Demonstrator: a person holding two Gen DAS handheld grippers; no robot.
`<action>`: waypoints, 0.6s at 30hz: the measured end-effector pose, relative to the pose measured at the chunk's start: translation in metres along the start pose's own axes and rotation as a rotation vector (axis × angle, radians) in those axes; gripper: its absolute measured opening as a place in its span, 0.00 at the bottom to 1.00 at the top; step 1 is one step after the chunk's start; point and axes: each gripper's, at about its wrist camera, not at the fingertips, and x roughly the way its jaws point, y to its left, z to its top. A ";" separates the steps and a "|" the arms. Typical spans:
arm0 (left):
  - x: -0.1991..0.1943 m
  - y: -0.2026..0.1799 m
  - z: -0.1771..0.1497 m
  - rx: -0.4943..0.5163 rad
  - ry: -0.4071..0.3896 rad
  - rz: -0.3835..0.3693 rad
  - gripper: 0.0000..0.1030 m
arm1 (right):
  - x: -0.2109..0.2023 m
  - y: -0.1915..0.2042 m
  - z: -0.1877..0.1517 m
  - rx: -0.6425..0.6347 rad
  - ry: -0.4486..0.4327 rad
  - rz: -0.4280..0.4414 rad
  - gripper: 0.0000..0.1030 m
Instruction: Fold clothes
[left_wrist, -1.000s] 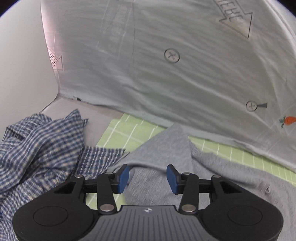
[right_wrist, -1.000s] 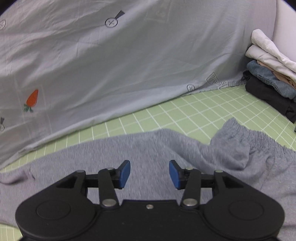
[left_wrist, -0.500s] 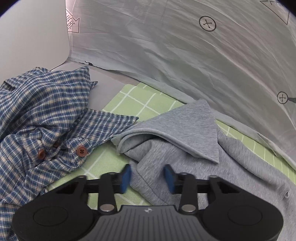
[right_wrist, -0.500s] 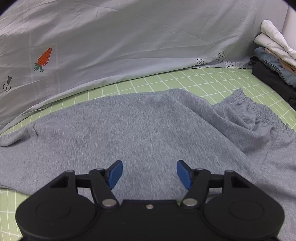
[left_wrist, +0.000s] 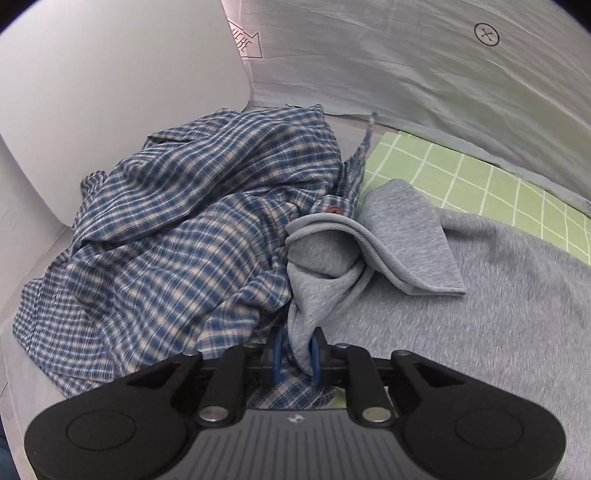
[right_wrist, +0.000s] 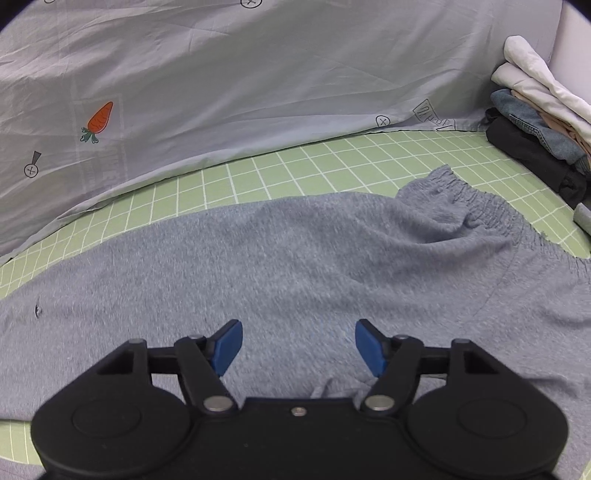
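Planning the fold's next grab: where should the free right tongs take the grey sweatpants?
Take the gathered waistband of the grey sweatpants at the far right, coming in low from its open edge; the right tongs hang open over flat cloth.

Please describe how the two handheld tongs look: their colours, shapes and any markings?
Both are alike. The left tongs have a black, wide rounded body with ribbed grey centre, a small white logo, round discs at each side, silver rivets and blue fingertip pads. The right tongs show the same black body, a central screw, silver rivets and blue pads.
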 end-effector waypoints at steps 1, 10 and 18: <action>-0.008 0.001 -0.002 -0.003 -0.009 -0.011 0.28 | -0.004 -0.005 -0.001 0.004 -0.002 -0.001 0.68; -0.078 -0.077 -0.048 0.118 -0.029 -0.197 0.72 | -0.016 -0.072 0.012 -0.007 -0.056 -0.054 0.89; -0.099 -0.192 -0.092 0.257 0.019 -0.275 0.73 | 0.026 -0.141 0.071 -0.172 -0.098 -0.079 0.97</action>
